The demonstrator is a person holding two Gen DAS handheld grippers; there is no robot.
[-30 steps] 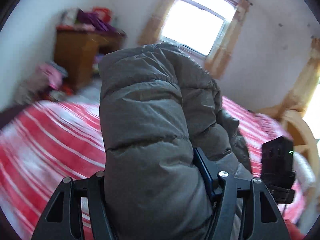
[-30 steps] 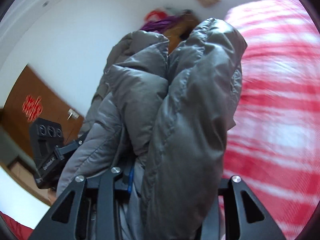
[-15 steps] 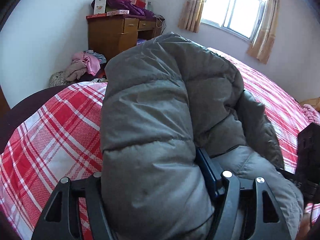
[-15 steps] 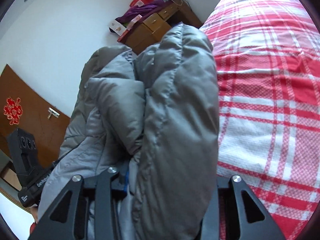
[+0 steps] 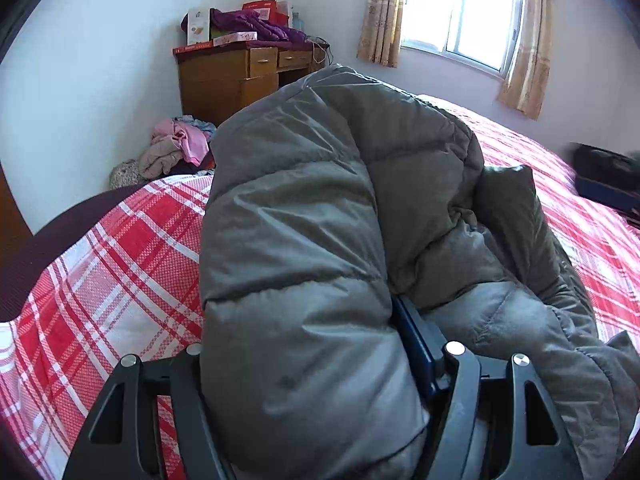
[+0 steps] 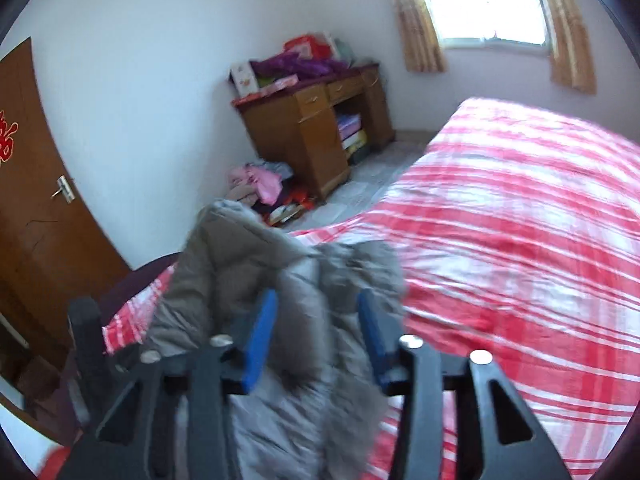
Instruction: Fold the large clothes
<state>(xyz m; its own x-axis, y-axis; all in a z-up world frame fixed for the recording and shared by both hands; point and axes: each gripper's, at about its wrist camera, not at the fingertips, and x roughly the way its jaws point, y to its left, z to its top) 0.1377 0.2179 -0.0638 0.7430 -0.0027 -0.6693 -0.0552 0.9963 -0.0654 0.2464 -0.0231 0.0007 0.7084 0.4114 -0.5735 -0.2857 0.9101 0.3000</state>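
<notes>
Left wrist view: my left gripper [image 5: 320, 364] is clenched on a thick folded roll of the grey puffer jacket [image 5: 304, 240]. The roll fills the whole gap between the jaws and bulges above them toward 12 o'clock; only one blue pad shows, pressed against the padding at 4 o'clock. The rest of the jacket slumps toward 3 o'clock onto the red plaid bedspread [image 5: 100, 280]. A wooden desk [image 5: 236, 76] stands at 11 o'clock and a window [image 5: 460, 16] at 1 o'clock.

Right wrist view: this frame is blurred. My right gripper [image 6: 316, 328] has just been closing its jaws, yet both blue pads stand clear on either side of the fabric. The jacket's fur-trimmed edge [image 6: 360, 272] lies between them without visible pinch, so I read this gripper as released. The jacket sits at 6 to 9 o'clock, at the near edge of the bed; the bedspread runs toward 3 o'clock.

Handling notes, as judgement: the jacket is light for its bulk, soft and springy. Its smooth shell is likely slippery and the padding will push folds back open. Take hold across quilted seams or through doubled layers, not on the fur trim, which gives little purchase
</notes>
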